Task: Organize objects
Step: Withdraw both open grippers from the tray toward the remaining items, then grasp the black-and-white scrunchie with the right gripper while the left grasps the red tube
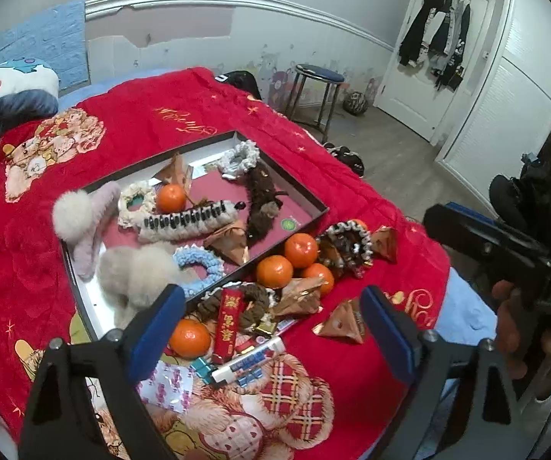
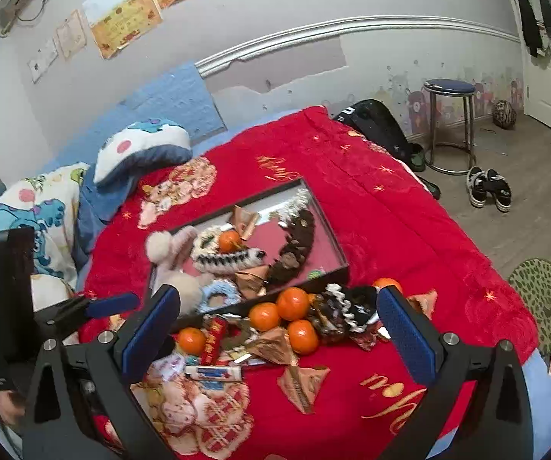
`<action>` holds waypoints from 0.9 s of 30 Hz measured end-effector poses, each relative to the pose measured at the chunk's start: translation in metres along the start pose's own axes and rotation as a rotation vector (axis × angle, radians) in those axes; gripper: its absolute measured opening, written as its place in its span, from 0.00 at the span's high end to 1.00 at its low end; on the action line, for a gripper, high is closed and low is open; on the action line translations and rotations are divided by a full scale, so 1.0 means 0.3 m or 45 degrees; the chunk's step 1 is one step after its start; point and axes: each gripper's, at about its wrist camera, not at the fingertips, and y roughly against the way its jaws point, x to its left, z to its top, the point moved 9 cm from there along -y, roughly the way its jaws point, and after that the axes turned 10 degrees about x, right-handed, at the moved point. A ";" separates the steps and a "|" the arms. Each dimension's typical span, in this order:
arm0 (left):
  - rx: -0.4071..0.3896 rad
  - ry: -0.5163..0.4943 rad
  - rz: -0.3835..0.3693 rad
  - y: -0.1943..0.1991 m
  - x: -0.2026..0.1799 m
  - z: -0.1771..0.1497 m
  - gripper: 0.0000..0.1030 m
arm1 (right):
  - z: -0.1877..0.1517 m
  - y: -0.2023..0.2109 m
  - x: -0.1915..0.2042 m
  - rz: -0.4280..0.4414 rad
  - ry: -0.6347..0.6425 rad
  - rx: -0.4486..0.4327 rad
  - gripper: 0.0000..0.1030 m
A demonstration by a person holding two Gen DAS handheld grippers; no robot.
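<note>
A shallow black tray (image 1: 287,174) (image 2: 326,222) lies on the red blanket (image 1: 141,115). It holds scrunchies, fluffy hair claws, gold packets and one tangerine (image 1: 170,197). In front of it lie loose tangerines (image 1: 301,250) (image 2: 292,303), a black-and-white scrunchie (image 1: 348,243) (image 2: 348,306), a red packet (image 1: 229,322), a white tube (image 1: 248,360) and a gold pyramid packet (image 1: 342,324) (image 2: 302,383). My left gripper (image 1: 271,333) hovers open over this pile, nearest one tangerine (image 1: 190,338), gripping nothing. My right gripper (image 2: 279,329) is open too, above the same pile.
A pillow (image 1: 10,92) and cartoon bedding (image 2: 37,207) lie at the bed's left. On the floor to the right are a stool (image 1: 319,76), shoes (image 2: 490,189) and a green mat (image 2: 540,299). The bed's edge drops off at the right.
</note>
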 end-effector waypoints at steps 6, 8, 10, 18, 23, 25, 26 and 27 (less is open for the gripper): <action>0.043 0.047 0.036 -0.067 0.040 -0.027 0.09 | -0.004 -0.030 -0.092 -0.038 -0.045 -0.002 0.00; 0.061 0.050 0.036 -0.095 0.043 -0.033 0.11 | -0.001 -0.042 -0.130 -0.056 -0.059 -0.005 0.00; 0.083 0.062 0.036 -0.125 0.045 -0.037 0.13 | 0.005 -0.055 -0.158 -0.063 -0.068 0.003 0.00; 0.123 0.069 0.084 -0.205 0.061 -0.046 0.18 | -0.020 -0.158 -0.242 -0.052 -0.122 0.113 0.15; 0.170 0.106 0.081 -0.243 0.084 -0.070 0.18 | -0.070 -0.238 -0.263 -0.068 -0.133 0.221 0.38; 0.192 0.118 0.087 -0.262 0.096 -0.078 0.19 | -0.082 -0.264 -0.259 -0.076 -0.118 0.247 0.39; 0.198 0.128 0.080 -0.271 0.100 -0.080 0.23 | -0.082 -0.273 -0.254 -0.066 -0.117 0.249 0.42; 0.208 0.138 0.073 -0.282 0.107 -0.081 0.26 | -0.083 -0.280 -0.246 -0.050 -0.116 0.248 0.42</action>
